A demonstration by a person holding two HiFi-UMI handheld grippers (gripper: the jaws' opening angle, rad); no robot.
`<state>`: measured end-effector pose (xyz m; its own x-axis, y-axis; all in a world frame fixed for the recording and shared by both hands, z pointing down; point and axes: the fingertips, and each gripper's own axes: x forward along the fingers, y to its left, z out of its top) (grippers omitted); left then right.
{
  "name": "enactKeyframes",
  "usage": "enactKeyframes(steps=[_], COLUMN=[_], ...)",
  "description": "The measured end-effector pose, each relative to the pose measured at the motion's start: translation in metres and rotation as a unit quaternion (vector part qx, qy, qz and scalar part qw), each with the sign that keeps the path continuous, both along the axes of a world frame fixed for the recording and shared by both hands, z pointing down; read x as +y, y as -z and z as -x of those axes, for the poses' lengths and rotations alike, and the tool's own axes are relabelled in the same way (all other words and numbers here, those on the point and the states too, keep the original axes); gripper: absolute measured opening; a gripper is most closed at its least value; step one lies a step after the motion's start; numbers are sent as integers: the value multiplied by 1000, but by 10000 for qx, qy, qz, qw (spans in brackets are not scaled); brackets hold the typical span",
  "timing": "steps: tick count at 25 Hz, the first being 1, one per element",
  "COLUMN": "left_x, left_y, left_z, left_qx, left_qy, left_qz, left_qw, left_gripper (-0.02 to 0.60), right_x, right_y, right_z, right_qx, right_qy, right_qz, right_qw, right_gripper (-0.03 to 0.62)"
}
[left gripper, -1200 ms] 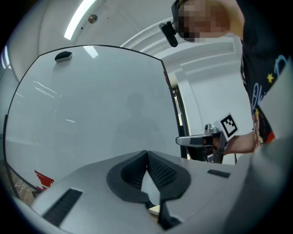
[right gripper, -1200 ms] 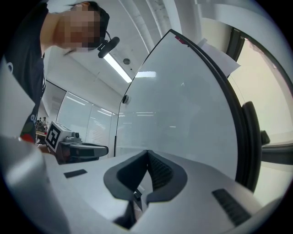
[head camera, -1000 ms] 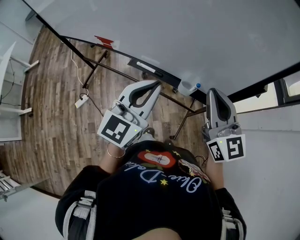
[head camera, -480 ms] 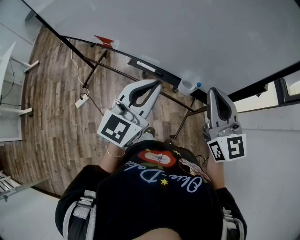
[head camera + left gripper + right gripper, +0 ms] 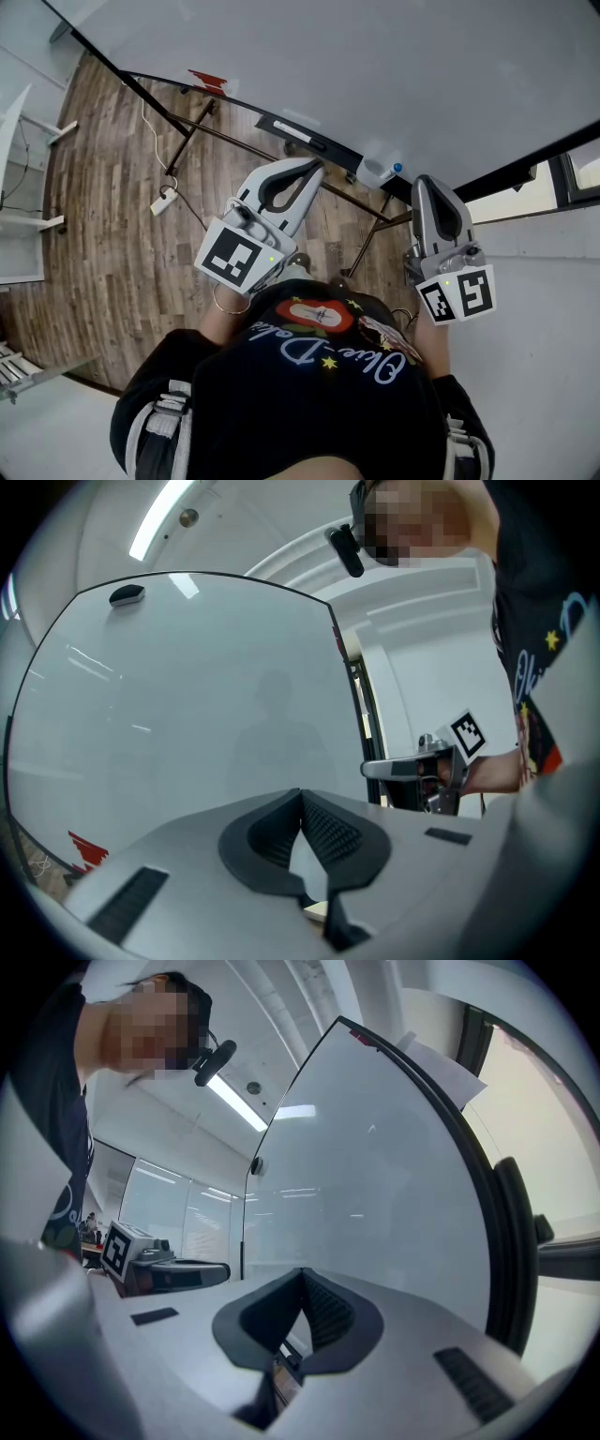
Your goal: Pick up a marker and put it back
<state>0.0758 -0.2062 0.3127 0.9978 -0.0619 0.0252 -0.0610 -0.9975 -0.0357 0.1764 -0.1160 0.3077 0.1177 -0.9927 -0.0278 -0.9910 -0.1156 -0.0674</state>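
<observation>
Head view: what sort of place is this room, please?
Probably an office or meeting room. A large whiteboard with a black ledge along its lower edge stands on a frame over a wood-pattern floor. The right gripper view also shows glass partitions and a ceiling strip light.

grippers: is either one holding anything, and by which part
Nothing is held. The left gripper and the right gripper each have their jaws closed together with nothing between them, pointed at the whiteboard.
</observation>
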Motion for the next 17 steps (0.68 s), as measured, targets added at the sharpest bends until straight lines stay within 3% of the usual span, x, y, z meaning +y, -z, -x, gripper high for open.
enactKeyframes(steps=[17], left_x=[1], left_y=[1], left_z=[2], left_qx=[21], left_qy=[19], left_qz=[19], left_qw=[10000], left_gripper=[3], right_x=[2], right_y=[1], right_z=[4], right_qx=[-85], right_qy=[54], right_qz=[-52], right_qw=[9999], right_gripper=[0])
